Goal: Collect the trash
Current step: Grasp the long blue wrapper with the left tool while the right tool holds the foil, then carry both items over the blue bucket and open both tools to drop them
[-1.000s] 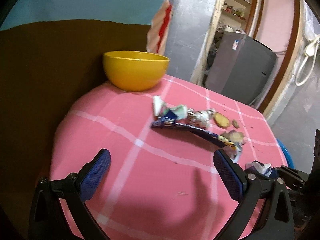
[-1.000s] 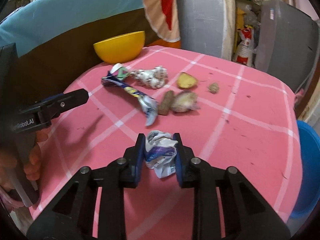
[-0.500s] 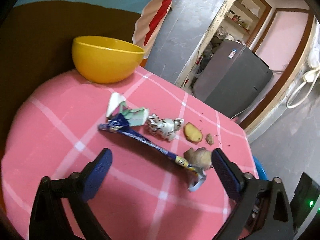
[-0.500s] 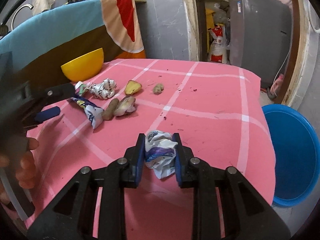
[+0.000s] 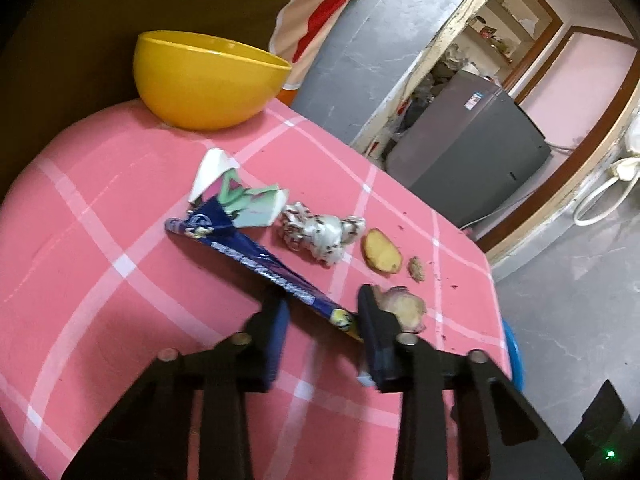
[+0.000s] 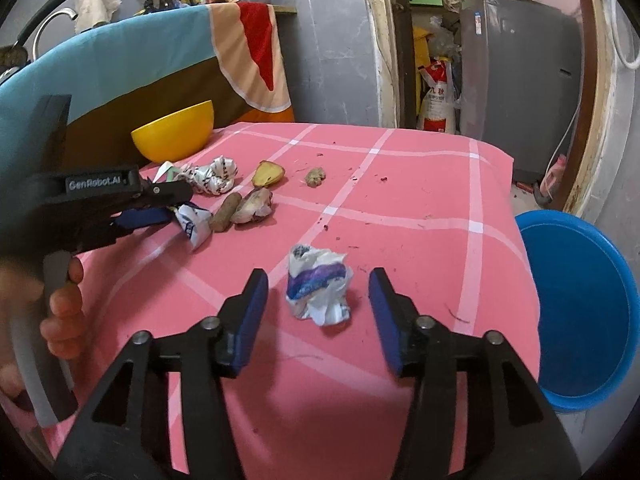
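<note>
Surface (image 6: 420, 208), pink checked cloth; blue bin (image 6: 576, 312) beside its right edge. Yellow bowl (image 5: 208, 80), far-left corner. Left tongs (image 5: 322, 326) closing around blue snack wrapper (image 5: 256, 260), mid-surface: pickup step. Right tongs (image 6: 318, 312) opening, crumpled white wrapper (image 6: 320, 290) loose between, near edge. Next likely: lift wrapper, carry to bin.

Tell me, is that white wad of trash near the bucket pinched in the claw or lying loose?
Loose. The wad lies on the tablecloth between the right gripper's opening jaws, a gap on either side.
</note>
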`<state>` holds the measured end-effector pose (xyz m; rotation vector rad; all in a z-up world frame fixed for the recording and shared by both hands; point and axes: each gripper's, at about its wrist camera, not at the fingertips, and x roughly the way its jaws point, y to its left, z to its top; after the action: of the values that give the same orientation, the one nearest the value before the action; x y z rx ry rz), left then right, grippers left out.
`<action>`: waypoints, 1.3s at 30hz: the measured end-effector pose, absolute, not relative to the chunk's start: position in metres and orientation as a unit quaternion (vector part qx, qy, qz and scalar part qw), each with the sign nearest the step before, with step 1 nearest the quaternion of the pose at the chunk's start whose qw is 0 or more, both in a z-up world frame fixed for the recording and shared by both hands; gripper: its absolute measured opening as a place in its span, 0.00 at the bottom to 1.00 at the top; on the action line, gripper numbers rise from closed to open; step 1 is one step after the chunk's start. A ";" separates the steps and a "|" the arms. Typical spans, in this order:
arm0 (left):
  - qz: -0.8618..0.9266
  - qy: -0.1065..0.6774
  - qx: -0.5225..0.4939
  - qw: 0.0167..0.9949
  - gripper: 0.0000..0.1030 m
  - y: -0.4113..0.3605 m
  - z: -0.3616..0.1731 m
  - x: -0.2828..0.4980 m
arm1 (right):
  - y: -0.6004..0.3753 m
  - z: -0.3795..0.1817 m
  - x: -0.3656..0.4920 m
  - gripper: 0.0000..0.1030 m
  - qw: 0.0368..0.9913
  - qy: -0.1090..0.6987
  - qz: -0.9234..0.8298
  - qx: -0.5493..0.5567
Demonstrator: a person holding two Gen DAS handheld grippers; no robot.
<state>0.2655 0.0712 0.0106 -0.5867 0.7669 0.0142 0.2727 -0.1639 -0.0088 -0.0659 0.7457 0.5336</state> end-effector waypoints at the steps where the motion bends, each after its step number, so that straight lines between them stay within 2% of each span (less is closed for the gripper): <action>1: 0.005 0.367 -0.279 0.887 0.21 0.069 0.012 0.264 | -0.165 -0.009 0.271 0.61 0.897 0.358 0.258 -0.033; 9: -0.010 0.343 -0.244 0.907 0.09 0.048 0.025 0.253 | -0.164 -0.010 0.270 0.61 0.900 0.351 0.257 -0.033; 10: -0.012 0.338 -0.236 0.911 0.09 0.047 0.026 0.249 | -0.164 -0.010 0.269 0.59 0.900 0.350 0.257 -0.034; 13: -0.016 0.329 -0.211 0.920 0.04 0.039 0.027 0.240 | -0.164 -0.010 0.268 0.40 0.900 0.349 0.257 -0.039; 17: -0.029 0.318 -0.182 0.930 0.03 0.030 0.026 0.227 | -0.166 -0.009 0.266 0.34 0.902 0.346 0.256 -0.039; 24: -0.052 0.277 -0.138 0.949 0.03 0.007 0.037 0.210 | -0.175 0.006 0.256 0.32 0.921 0.299 0.248 -0.035; 32: -0.104 0.184 -0.077 0.974 0.03 -0.038 0.068 0.199 | -0.209 0.050 0.232 0.32 0.961 0.183 0.207 -0.021; 39: -0.153 0.153 -0.067 0.974 0.03 -0.078 0.083 0.214 | -0.252 0.079 0.226 0.33 0.981 0.122 0.153 0.001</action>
<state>0.2141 -0.0781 0.0827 -0.1344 0.3089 -0.3092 0.2255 -0.2516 0.0792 0.0019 0.2460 0.3075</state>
